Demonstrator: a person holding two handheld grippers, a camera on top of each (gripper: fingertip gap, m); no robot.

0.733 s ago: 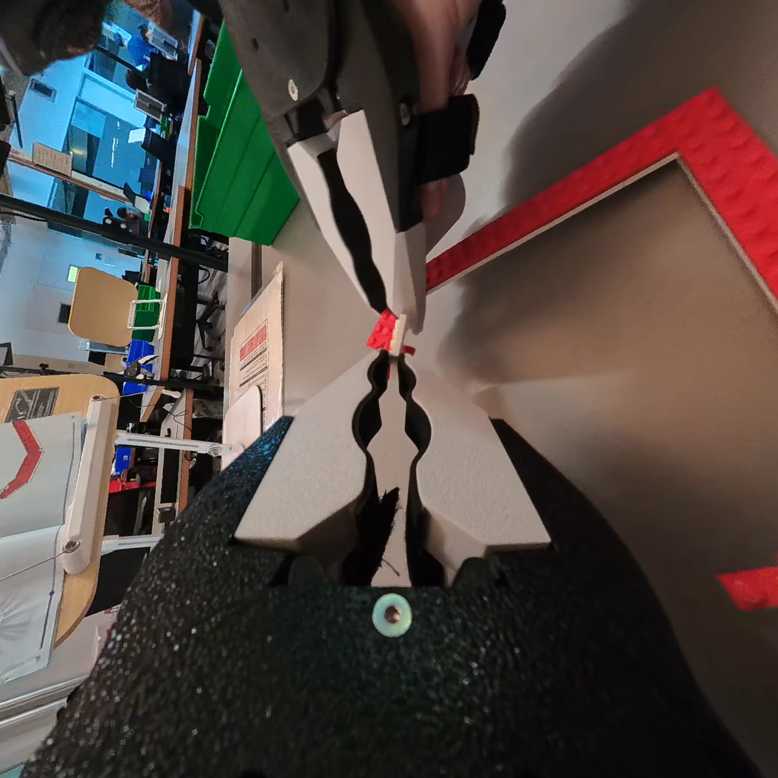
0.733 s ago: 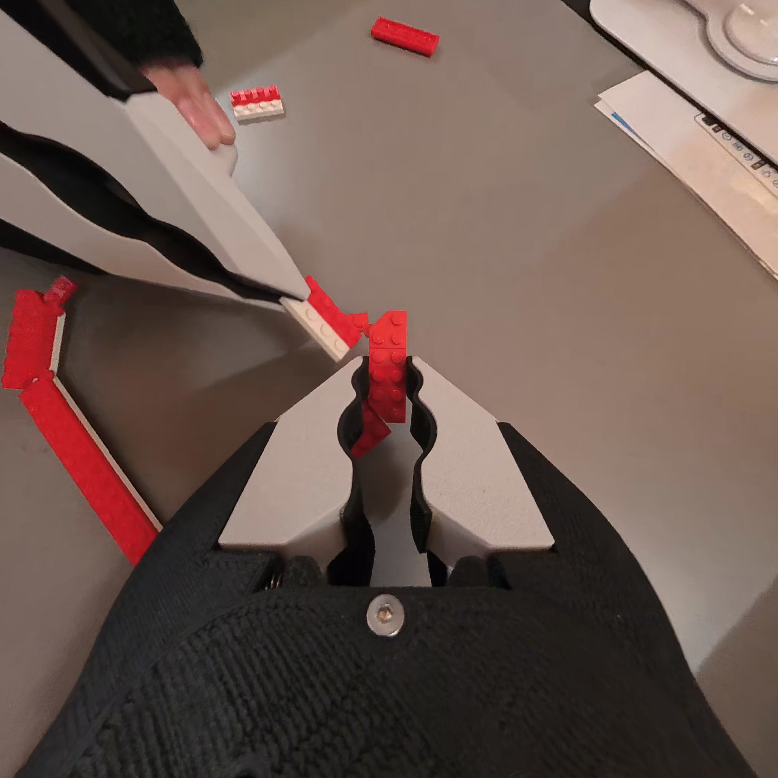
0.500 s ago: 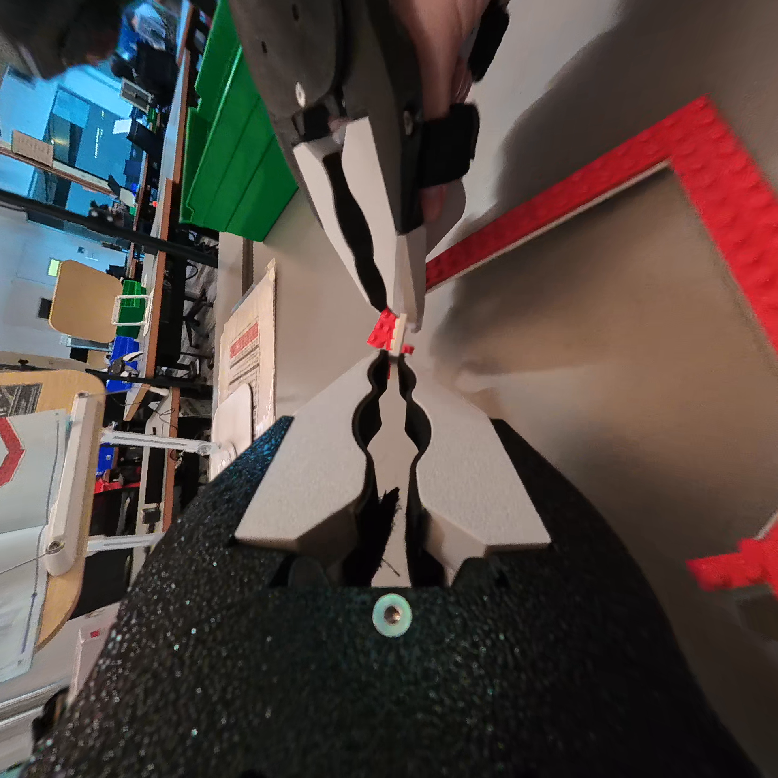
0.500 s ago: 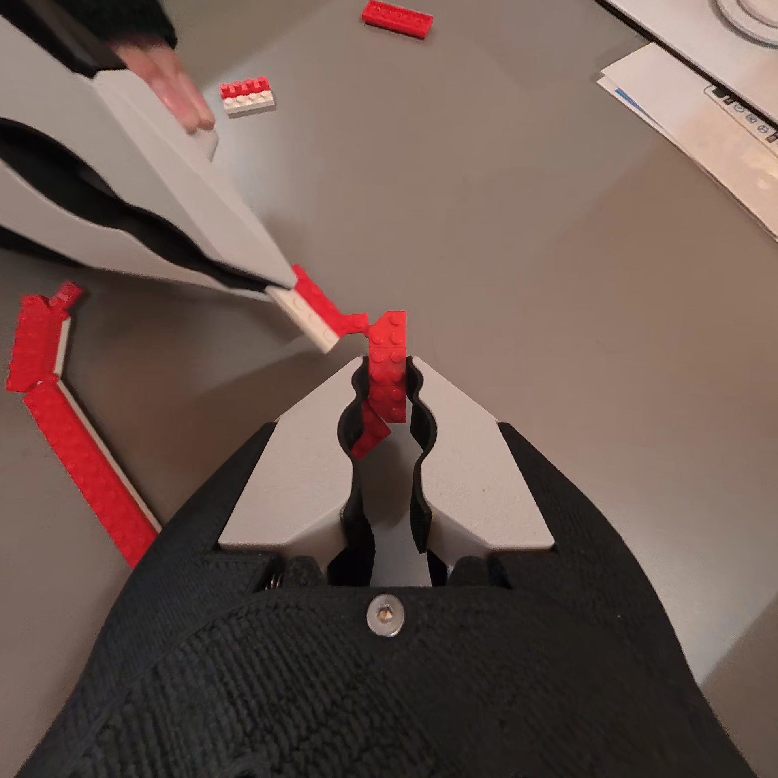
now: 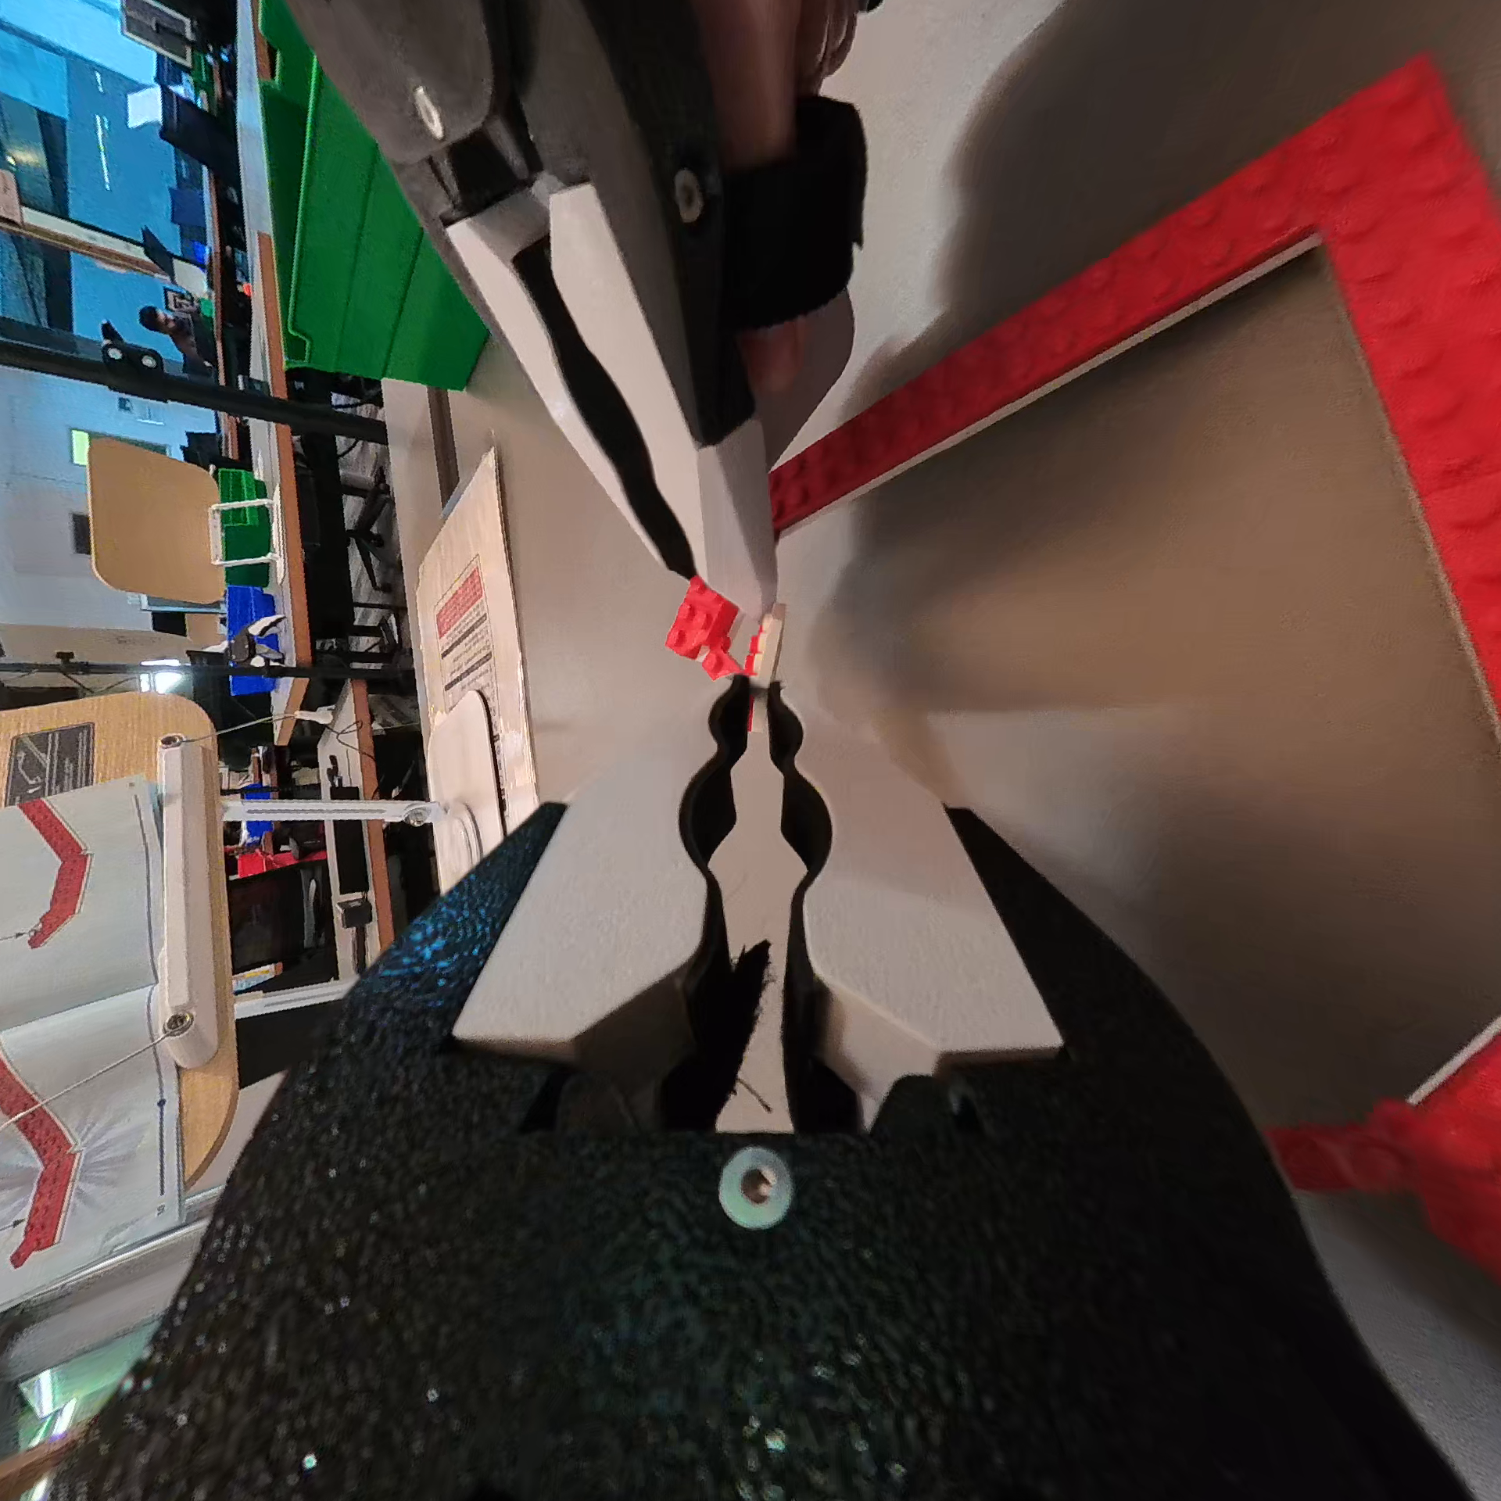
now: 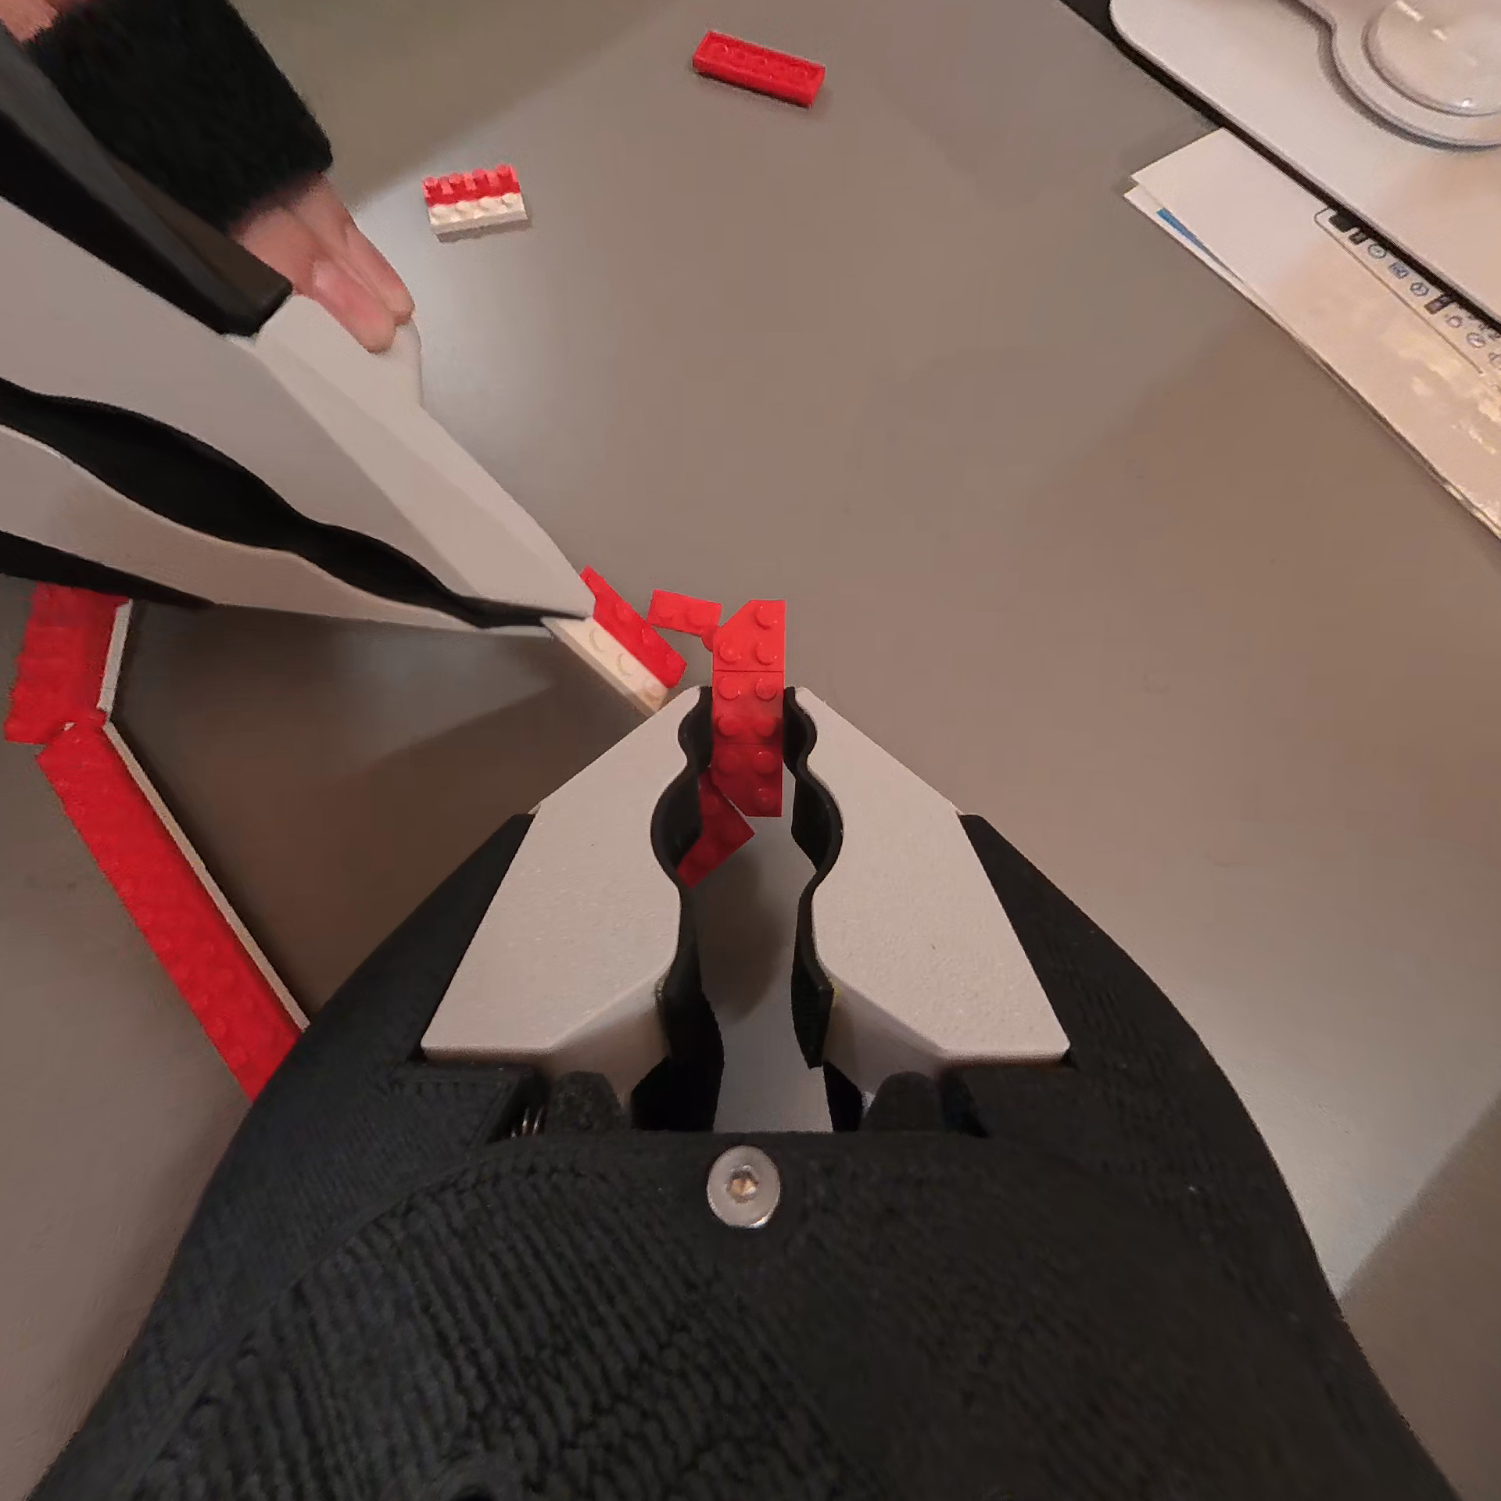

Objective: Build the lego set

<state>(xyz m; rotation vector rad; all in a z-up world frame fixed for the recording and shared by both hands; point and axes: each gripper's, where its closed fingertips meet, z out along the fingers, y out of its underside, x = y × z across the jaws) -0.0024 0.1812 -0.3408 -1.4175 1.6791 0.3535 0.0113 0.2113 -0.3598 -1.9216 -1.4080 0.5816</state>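
My left gripper is shut on a small red-and-white brick piece, which also shows in the right wrist view. My right gripper is shut on a strip of red plates that sticks out past its tips, with a short red plate angled off its far end. The two held pieces meet tip to tip above the grey table; I cannot tell if they are joined. In the left wrist view the right gripper comes down from the top with the red strip.
A long red frame of plates lies on the table at the left, and also shows in the left wrist view. A red-and-white brick stack and a red plate lie farther off. Papers are at the right. Green bins are behind. The tips of one gripper are about 4 centimetres away from the tips of the other.
Both grippers stay shut on their pieces, held tip to tip. The left gripper has shifted slightly, and the red strip now sits a bit farther left of its piece in the left wrist view.
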